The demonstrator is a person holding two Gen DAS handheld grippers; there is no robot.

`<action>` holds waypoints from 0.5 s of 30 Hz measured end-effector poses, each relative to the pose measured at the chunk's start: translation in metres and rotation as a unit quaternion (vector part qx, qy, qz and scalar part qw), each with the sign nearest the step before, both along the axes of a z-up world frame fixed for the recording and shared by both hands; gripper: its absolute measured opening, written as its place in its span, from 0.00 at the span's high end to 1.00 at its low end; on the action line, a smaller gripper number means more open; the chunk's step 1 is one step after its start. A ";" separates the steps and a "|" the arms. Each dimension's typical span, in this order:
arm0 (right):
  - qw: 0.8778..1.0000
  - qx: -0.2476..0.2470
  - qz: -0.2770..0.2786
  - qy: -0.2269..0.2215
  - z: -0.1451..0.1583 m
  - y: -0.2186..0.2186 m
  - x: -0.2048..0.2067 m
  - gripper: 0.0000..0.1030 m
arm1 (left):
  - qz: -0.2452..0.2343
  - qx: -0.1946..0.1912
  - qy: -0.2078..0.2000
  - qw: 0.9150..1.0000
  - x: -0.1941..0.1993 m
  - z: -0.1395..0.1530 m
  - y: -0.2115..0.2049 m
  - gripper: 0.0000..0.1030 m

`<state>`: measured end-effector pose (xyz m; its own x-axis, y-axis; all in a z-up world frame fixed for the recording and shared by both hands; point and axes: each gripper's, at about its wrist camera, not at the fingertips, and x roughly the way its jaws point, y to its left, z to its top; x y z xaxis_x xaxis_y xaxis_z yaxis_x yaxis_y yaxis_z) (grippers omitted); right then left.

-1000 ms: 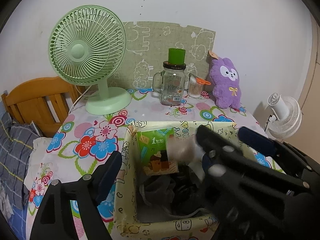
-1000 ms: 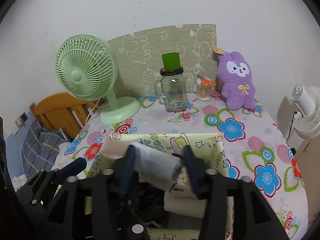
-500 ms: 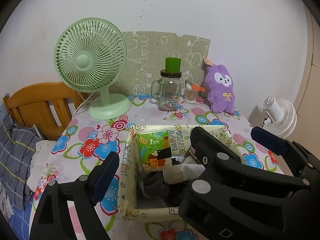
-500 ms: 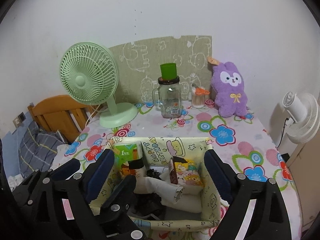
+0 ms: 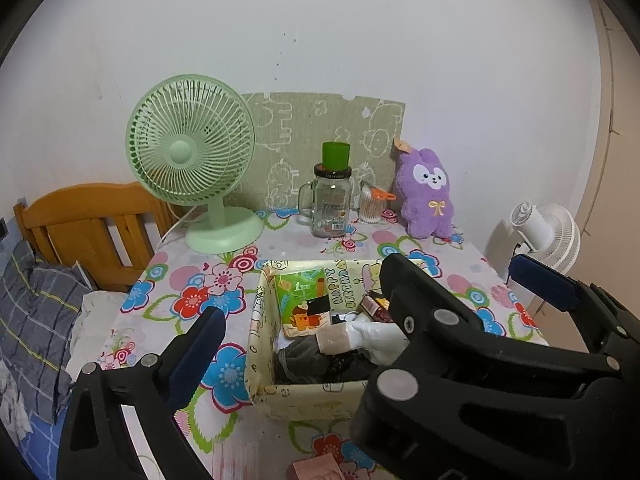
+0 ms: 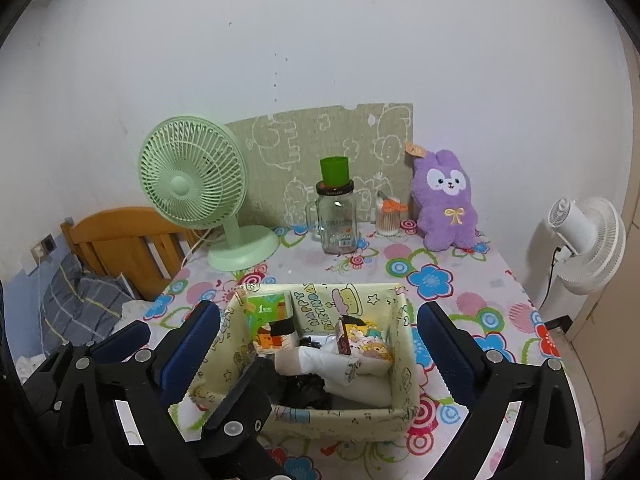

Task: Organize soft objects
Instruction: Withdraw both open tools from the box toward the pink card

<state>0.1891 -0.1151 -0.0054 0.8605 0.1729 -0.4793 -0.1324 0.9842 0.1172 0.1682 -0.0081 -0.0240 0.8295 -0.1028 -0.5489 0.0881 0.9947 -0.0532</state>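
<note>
- The fabric bin (image 6: 400,364) is sitting near on the floral tabletop (image 6: 472,280), its walls looking floppy
- The rolled white cloth (image 6: 320,362) is lying inside it, light and squashy; gripping mid-roll seems best
- The left gripper (image 5: 304,328) and right gripper (image 6: 320,334) have just been opening, both spread with nothing between them

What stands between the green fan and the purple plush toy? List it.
In the right wrist view, between the green fan and the purple plush toy: a glass mug jar topped by a green cup, then a small swab jar.
</note>
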 end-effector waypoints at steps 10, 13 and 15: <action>1.000 -0.004 -0.007 -0.015 0.015 -0.005 -0.032 0.00 | 0.000 0.007 -0.016 1.000 -0.032 0.014 -0.005 0.00; 1.000 -0.003 -0.003 -0.018 0.019 -0.008 -0.044 0.00 | 0.001 0.010 -0.021 1.000 -0.041 0.017 -0.006 0.00; 1.000 -0.006 -0.003 -0.020 0.020 -0.008 -0.050 0.00 | 0.000 0.008 -0.023 1.000 -0.046 0.018 -0.007 0.00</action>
<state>0.1396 -0.1228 0.0147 0.8798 0.1610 -0.4473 -0.1300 0.9865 0.0994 0.1218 -0.0148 -0.0062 0.8543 -0.0952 -0.5110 0.0909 0.9953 -0.0336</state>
